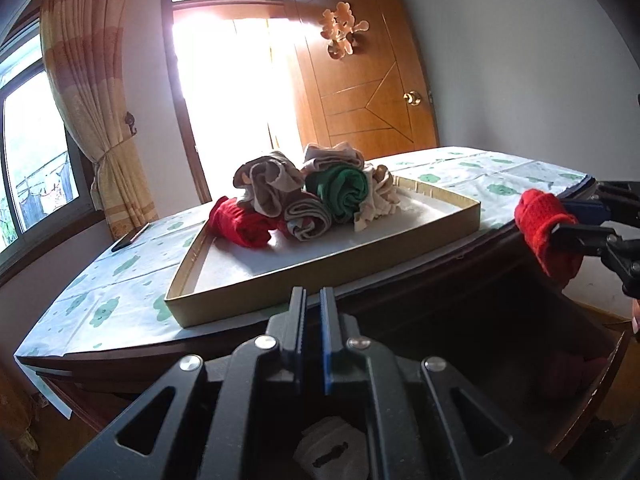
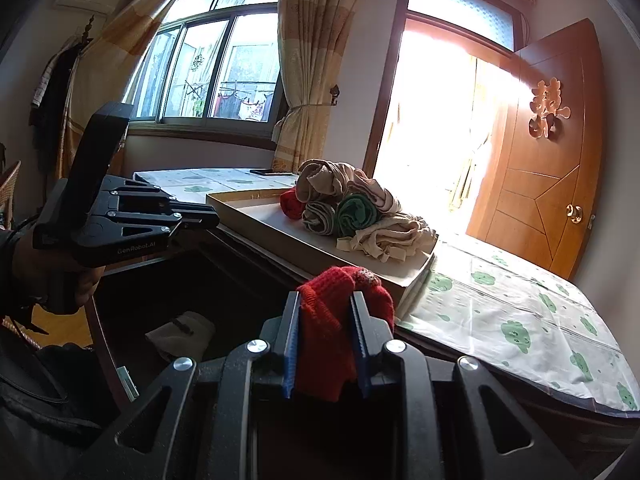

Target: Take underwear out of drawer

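Our right fingers (image 2: pixel 326 336) squeeze a red roll (image 2: pixel 340 320) to carry it toward the tray (image 2: pixel 256 210); left fingers (image 1: pixel 311 320) are closed and empty.

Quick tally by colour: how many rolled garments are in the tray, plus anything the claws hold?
Red: 2, a tray roll inside the tray and a held roll in the right claw
Green roll: 1
Beige or grey rolls: 4, as far as the heap shows
Total: 7
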Tool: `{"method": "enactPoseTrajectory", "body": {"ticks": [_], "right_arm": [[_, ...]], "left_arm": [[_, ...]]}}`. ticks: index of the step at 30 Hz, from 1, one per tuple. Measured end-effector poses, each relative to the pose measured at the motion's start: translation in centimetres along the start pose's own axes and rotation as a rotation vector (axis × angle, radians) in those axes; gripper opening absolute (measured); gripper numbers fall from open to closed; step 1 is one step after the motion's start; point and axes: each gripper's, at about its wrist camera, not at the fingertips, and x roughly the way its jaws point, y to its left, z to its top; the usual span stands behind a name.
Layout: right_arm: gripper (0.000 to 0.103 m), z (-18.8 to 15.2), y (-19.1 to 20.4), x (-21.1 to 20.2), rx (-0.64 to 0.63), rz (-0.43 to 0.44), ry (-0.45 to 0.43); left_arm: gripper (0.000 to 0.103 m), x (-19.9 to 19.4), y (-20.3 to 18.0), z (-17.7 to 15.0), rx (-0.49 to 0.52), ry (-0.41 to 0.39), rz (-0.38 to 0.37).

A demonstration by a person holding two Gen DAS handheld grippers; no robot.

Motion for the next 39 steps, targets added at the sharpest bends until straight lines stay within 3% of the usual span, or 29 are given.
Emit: {"method": "enactPoseTrajectory", "body": {"ticks": [2, 4, 8, 10, 12, 14, 15, 16, 25, 28, 29, 30, 31, 33, 39], "right_arm": [[0.025, 0.0, 0.0, 0.0, 0.002, 0.004, 0.001], [0.025, 0.0, 0.1, 0.0, -0.001, 0.006, 0.007], [0.025, 0.0, 0.0, 0.2, -0.006, 0.012, 0.016], [0.025, -0.1, -0.1, 0.2, 0.002, 0.017, 0.017], [0.025, -0.3, -0.1, 0.3, 0.006, 0.024, 0.017], [0.025, -0.4, 0.0, 0.4, 0.006, 0.031, 0.021], [0.025, -0.5, 0.0, 0.5, 0.005, 0.033, 0.023], [0.025, -0.6, 0.0, 0.5, 0.006, 0.036, 0.023], [0.025, -0.5, 0.0, 0.2, 0.008, 0.044, 0.019], [0.025, -0.6, 0.0, 0.4, 0.011, 0.049, 0.022], [0.025, -0.6, 0.1, 0.4, 0.010, 0.050, 0.024], [0.025, -0.6, 0.2, 0.5, 0.009, 0.051, 0.024], [0.025, -0.6, 0.3, 0.5, 0.008, 0.052, 0.024], [0.025, -0.6, 0.4, 0.4, 0.009, 0.055, 0.021], [0.025, -0.5, 0.1, 0.2, 0.012, 0.049, 0.019]], "left_arm": [[0.004, 0.3, 0.2, -0.1, 0.003, 0.026, -0.001], [0.004, 1.0, 0.3, -0.3, 0.018, 0.103, -0.036], [0.012, 4.1, -0.3, -1.8, 0.092, 0.359, -0.095], [0.016, 5.7, -0.2, -2.9, 0.078, 0.477, -0.143], [0.041, 6.9, -0.3, -3.8, 0.077, 0.575, -0.165], [0.058, 7.6, -0.7, -4.3, 0.089, 0.627, -0.191], [0.065, 8.1, -1.0, -4.6, 0.107, 0.655, -0.195], [0.066, 8.5, -1.3, -4.9, 0.123, 0.678, -0.198], [0.066, 12.3, -2.6, -7.4, 0.189, 0.858, -0.230], [0.065, 12.5, -3.4, -7.6, 0.243, 0.863, -0.236], [0.049, 12.6, -3.6, -7.8, 0.256, 0.866, -0.234], [0.024, 12.8, -3.9, -7.9, 0.268, 0.869, -0.236], [0.018, 12.7, -4.1, -8.0, 0.278, 0.864, -0.233], [0.012, 12.3, -4.1, -7.9, 0.275, 0.836, -0.240], [0.010, 9.6, -3.5, -6.8, 0.240, 0.707, -0.230]]}}
